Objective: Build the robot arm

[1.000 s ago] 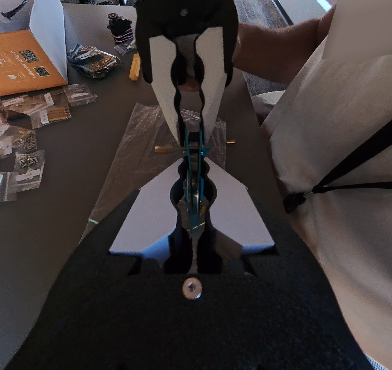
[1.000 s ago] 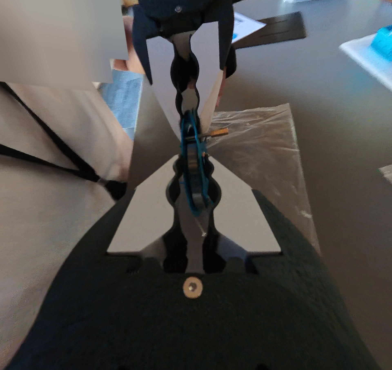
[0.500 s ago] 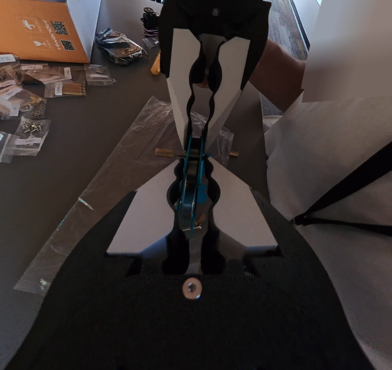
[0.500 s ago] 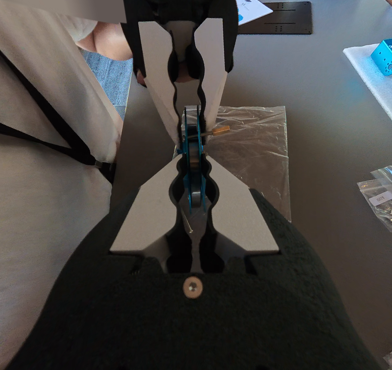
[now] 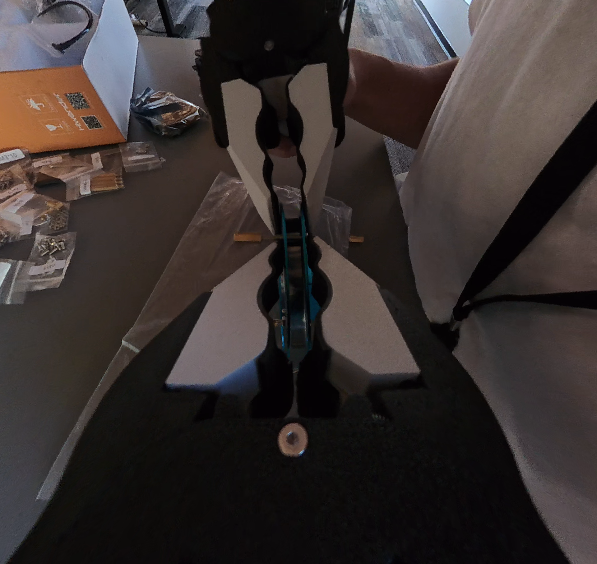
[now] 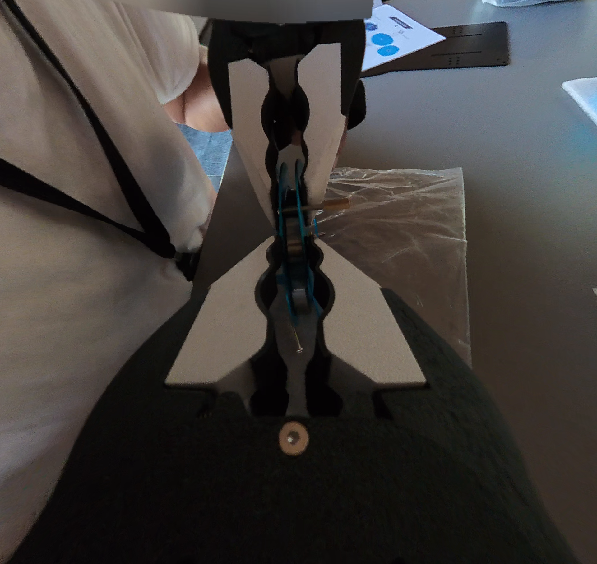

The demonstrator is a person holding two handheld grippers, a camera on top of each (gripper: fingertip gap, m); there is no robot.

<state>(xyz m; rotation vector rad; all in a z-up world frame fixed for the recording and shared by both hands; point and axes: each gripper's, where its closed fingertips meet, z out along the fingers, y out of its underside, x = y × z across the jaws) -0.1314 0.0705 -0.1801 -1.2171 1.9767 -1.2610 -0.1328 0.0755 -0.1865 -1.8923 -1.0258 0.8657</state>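
Blue wheel-like assembly (image 5: 293, 293), two thin blue discs on edge with a grey part between, held above the grey table (image 5: 97, 322), over a clear plastic bag (image 5: 206, 251) lying flat near the table's edge by the person. Thin rod through the discs, brass standoff (image 5: 247, 237) on its end, sticking out sideways.

Left gripper (image 5: 293, 251) pinching the lower part of the assembly, jaws pressed onto the disc faces. Right gripper (image 5: 288, 215) reaching in from the opposite side, tips nipping the upper part of the same assembly; in its own view right gripper (image 6: 292, 248) likewise clamped on the discs (image 6: 295, 257), left gripper (image 6: 290, 193) facing it.

Toward the table's left side, small bags of screws (image 5: 48, 251), an orange box (image 5: 48, 109) with white walls, a crumpled foil bag (image 5: 168, 115). Toward the far right corner, a black plate (image 6: 468, 44) and a printed sheet (image 6: 397, 38). Person's pale shirt (image 5: 517, 193) with black strap alongside.
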